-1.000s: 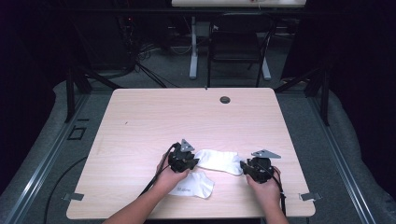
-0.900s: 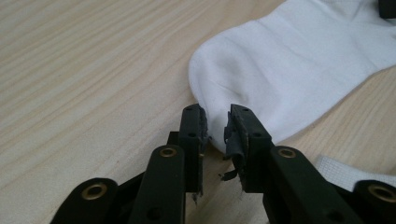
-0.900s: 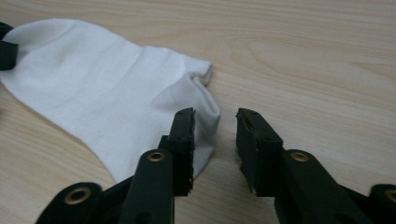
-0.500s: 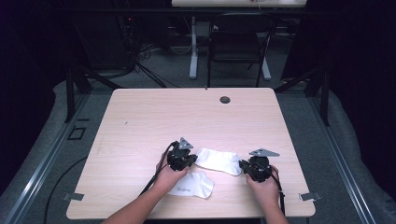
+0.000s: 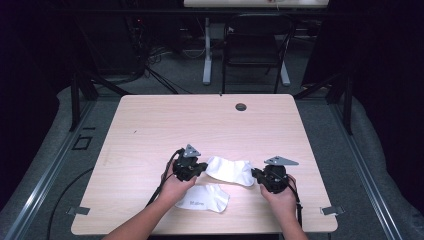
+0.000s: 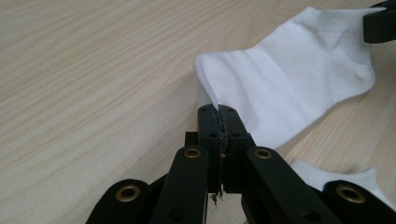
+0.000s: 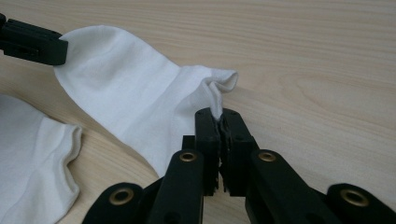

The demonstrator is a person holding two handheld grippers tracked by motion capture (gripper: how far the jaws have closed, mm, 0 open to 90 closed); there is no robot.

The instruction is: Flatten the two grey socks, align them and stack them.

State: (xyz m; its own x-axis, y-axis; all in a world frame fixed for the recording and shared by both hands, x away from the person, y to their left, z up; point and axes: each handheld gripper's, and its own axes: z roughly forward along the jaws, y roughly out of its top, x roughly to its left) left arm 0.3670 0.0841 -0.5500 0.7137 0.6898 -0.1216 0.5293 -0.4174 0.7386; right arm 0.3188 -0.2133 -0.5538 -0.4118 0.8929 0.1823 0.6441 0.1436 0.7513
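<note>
A white sock (image 5: 230,170) lies flat on the table (image 5: 150,130) between my two grippers. My left gripper (image 5: 200,167) is shut on its left end; in the left gripper view the jaws pinch a raised fold of the sock (image 6: 289,79) at the tips (image 6: 219,112). My right gripper (image 5: 256,175) is shut on the other end, its jaws having just been closing with the sock's edge (image 7: 219,84) between them, and the fabric pokes up between the tips (image 7: 219,116). A second white sock (image 5: 204,197) lies in front of them, near my left hand.
A dark round grommet (image 5: 241,106) sits near the table's far edge. The wooden top stretches bare to the left and back. Beyond the table stand a chair (image 5: 255,50) and desk legs on grey carpet. Each gripper trails a black cable toward the front edge.
Both hands and both socks have kept their places; no shift is plain in the high view.
</note>
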